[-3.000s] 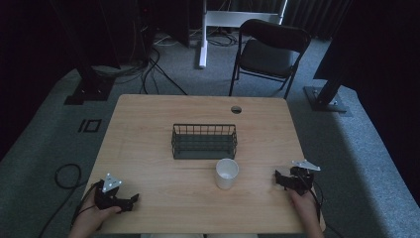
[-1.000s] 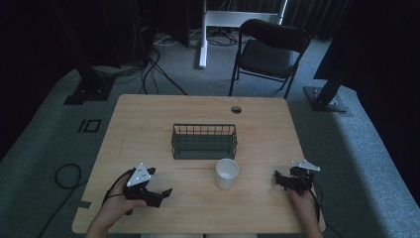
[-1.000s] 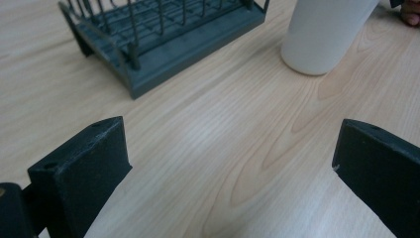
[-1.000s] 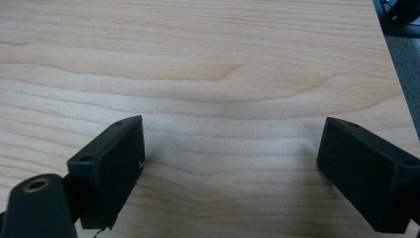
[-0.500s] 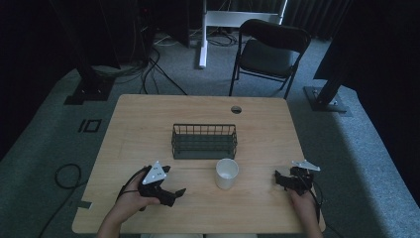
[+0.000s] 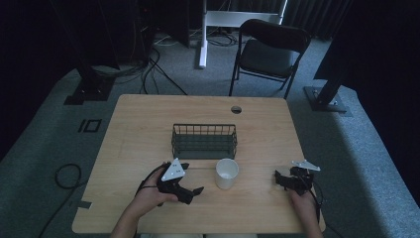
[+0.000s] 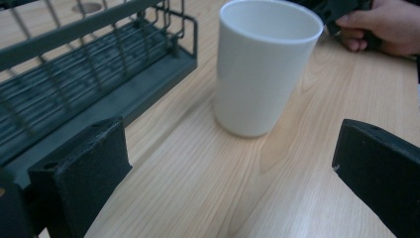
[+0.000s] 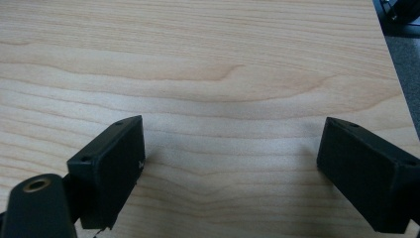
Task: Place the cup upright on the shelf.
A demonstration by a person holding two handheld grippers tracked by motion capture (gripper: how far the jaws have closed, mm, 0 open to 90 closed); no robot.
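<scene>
The left hand-held gripper (image 6: 197,189) is hovering low over the light wooden surface (image 6: 148,124), its two black jaws spread wide apart and gripping nothing. It is pointing at the plain white cylindrical cup (image 7: 265,64), which is standing upright just ahead of the jaws, near them and not touching. Just beside the cup, on its far side, the dark wire rectangular basket (image 6: 204,140) is sitting near the middle of the surface. The right hand-held gripper (image 6: 281,179) is resting near the right edge, well apart from the cup, its jaws also standing wide open over bare wood.
</scene>
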